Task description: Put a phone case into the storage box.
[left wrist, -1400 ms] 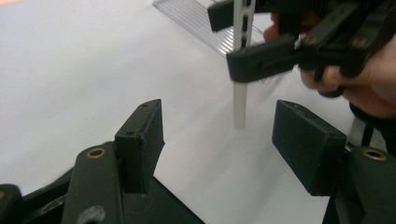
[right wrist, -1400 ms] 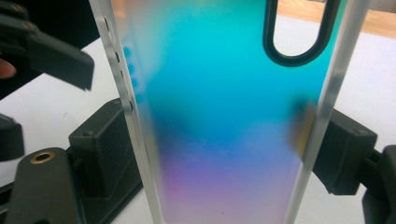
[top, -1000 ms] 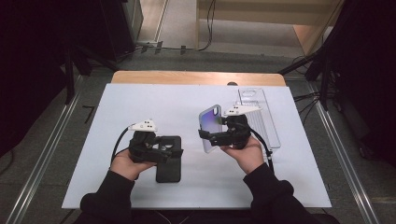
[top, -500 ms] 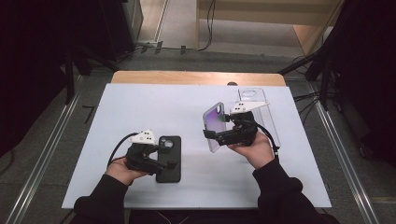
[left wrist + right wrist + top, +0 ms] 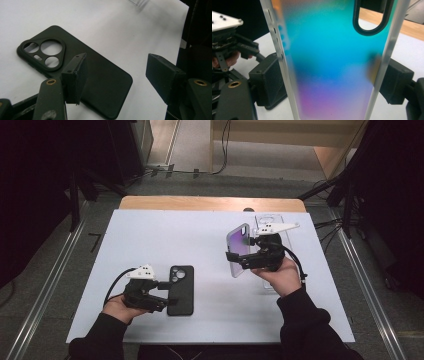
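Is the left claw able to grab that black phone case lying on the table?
Probably yes: the left claw is open right at the black phone case, which lies flat on the table, with nothing between them.

Before you lies a white table top with a wooden edge strip at 12 o'clock. Grey floor surrounds it, with metal rails at 9 and 3 o'clock. Dark equipment stands at 10 and 2 o'clock, and cables trail at 12.
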A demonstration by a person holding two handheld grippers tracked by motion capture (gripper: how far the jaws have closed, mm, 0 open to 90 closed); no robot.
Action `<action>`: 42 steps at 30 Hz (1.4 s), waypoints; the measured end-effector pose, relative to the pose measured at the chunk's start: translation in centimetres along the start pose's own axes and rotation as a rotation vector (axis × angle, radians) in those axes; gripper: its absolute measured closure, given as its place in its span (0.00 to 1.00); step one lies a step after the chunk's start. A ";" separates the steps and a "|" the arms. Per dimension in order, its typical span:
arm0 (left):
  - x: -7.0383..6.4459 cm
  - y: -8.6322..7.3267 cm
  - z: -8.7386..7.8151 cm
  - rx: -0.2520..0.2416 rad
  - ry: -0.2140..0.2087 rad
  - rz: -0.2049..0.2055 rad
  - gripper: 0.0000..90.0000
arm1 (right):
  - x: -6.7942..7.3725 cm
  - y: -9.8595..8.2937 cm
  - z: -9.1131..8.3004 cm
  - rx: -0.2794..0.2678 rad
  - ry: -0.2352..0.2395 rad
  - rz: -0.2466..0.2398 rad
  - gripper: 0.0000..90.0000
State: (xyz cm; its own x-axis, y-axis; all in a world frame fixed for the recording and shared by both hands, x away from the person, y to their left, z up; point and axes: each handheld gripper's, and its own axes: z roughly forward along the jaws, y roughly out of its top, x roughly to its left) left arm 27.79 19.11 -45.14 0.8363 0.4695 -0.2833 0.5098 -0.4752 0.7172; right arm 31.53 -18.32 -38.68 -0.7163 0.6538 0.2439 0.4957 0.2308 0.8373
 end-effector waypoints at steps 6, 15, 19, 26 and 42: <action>-0.1 -0.2 -0.2 -0.001 0.031 -0.020 0.38 | -1.0 0.6 -1.4 -0.032 -0.060 0.026 0.18; -0.1 -0.7 -0.6 -0.023 0.051 -0.071 0.38 | -2.6 1.4 -2.9 -0.082 -0.136 0.084 0.18; -0.1 -0.9 -0.9 -0.044 0.078 -0.082 0.38 | -3.4 1.7 -3.4 -0.100 -0.169 0.110 0.18; 0.2 -1.2 -1.2 -0.062 0.111 -0.107 0.38 | -4.9 2.1 -4.1 -0.130 -0.241 0.140 0.18; 0.3 -1.7 -1.4 -0.074 0.110 -0.132 0.38 | -8.0 2.2 -4.4 -0.163 -0.351 0.213 0.18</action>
State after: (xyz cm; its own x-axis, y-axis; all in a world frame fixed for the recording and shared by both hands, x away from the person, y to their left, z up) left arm 26.94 21.11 -45.56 0.7341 0.6044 -0.3096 0.5939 -0.3504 0.7242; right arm 36.17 -26.25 -36.64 -0.3824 0.8860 0.2622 0.5101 -0.0341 0.8595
